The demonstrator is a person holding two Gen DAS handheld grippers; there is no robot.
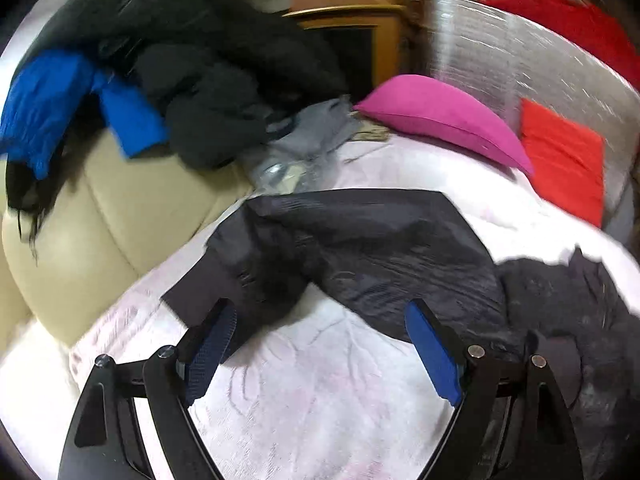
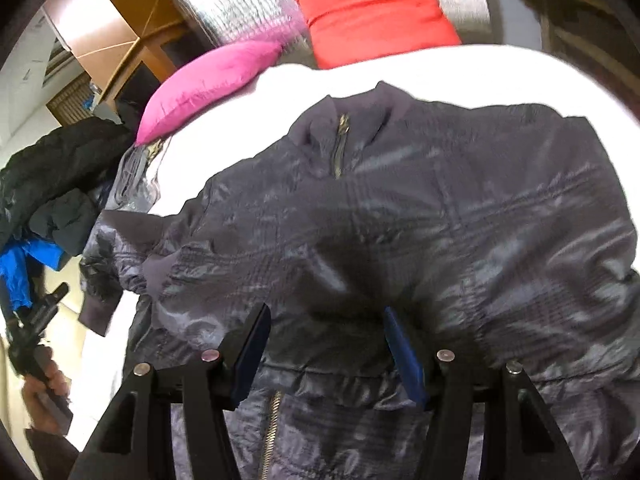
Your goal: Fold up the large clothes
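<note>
A dark navy jacket (image 2: 400, 216) lies front up on the white bedspread (image 2: 224, 148), its brass zipper (image 2: 340, 148) at the collar. My right gripper (image 2: 325, 314) hovers over the jacket's lower front, jaws apart, with fabric under them and no pad visibly pressing on it. In the left wrist view the jacket's sleeve (image 1: 360, 248) stretches across the bedspread (image 1: 312, 392), its cuff (image 1: 200, 296) just beyond my left fingertip. My left gripper (image 1: 320, 320) stands wide open with nothing between its fingers. It also shows at the left edge of the right wrist view, as the left gripper (image 2: 36, 328) in a hand (image 2: 44, 384).
A pile of black and blue coats (image 1: 160, 72) sits on the beige padded headboard (image 1: 100, 232) at the left. A pink pillow (image 1: 440, 120) and a red pillow (image 1: 560, 156) lean on silver foil padding (image 1: 500, 52). A wooden cabinet (image 1: 344, 0) stands behind.
</note>
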